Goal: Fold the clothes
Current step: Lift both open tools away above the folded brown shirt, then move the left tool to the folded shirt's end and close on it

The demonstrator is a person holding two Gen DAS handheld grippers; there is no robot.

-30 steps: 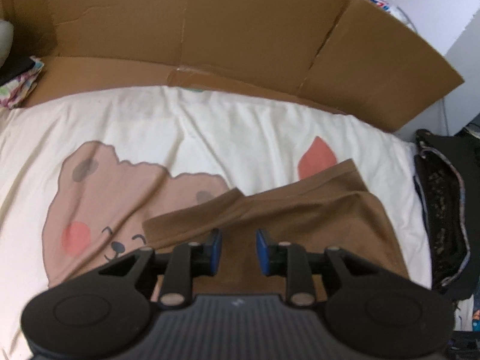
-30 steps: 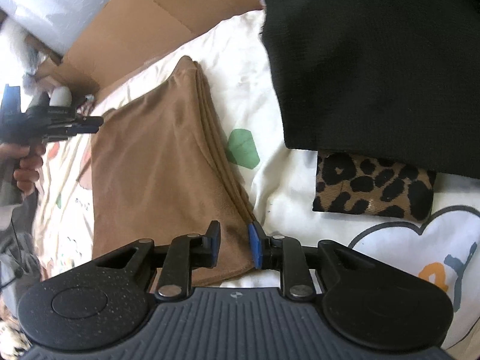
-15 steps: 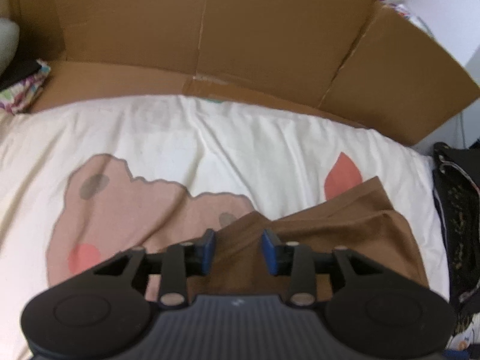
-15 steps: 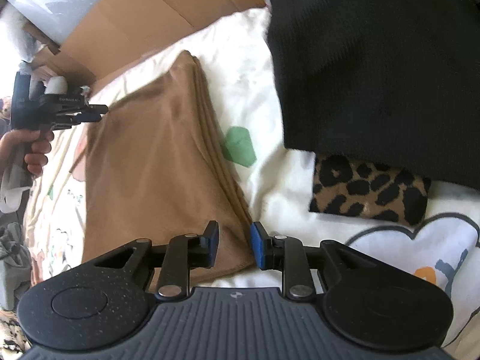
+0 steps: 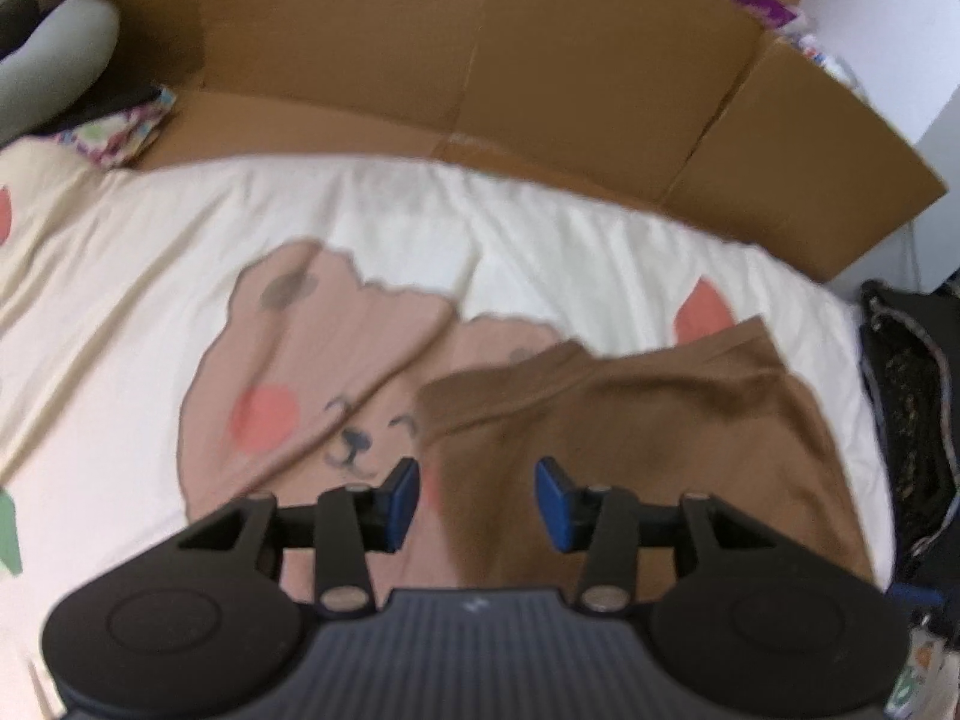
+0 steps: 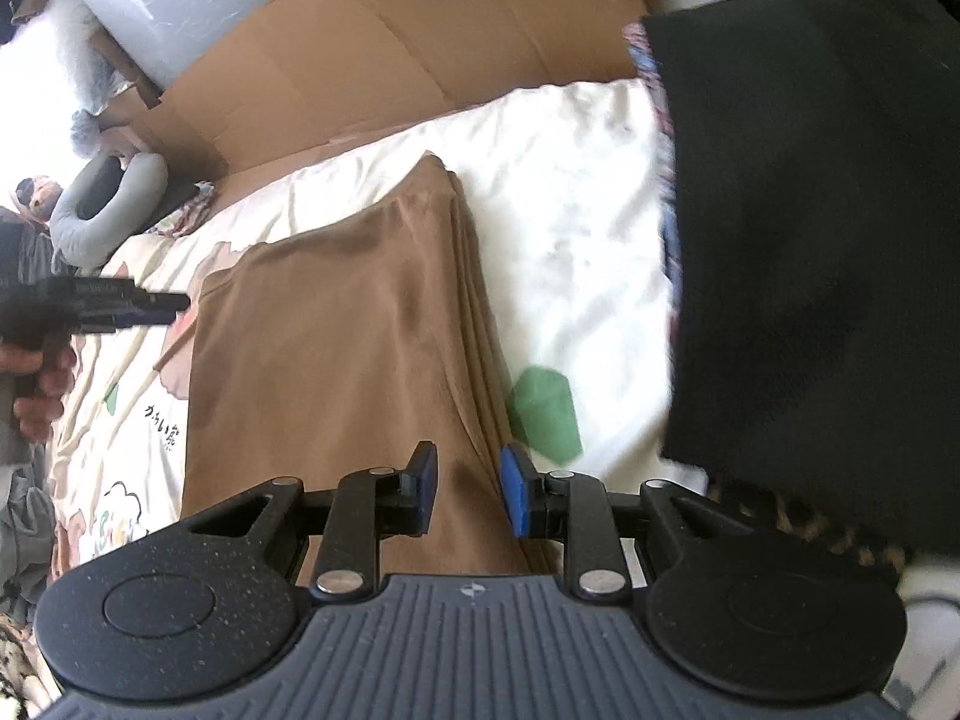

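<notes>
The folded brown garment (image 6: 336, 360) is lying on the cartoon bedsheet (image 5: 420, 228), long axis running away from the right gripper (image 6: 468, 489), which is hovering part-open and empty over its near end. The left gripper (image 5: 477, 501) is now hovering wider, empty, at the far corner.

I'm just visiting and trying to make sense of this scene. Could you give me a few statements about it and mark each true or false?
1. The brown garment lies folded on a cream sheet printed with cartoons. True.
2. A black garment lies to the right of the brown one in the right view. True.
3. The left hand-held gripper is clamped on the brown garment. False: its jaws stand apart, having just opened, and the cloth lies loose below them.
4. A wooden headboard stands behind the bed. False: it is flattened cardboard.
5. The leopard-print cloth lies on top of the black garment. False: it peeks out from under it.
</notes>
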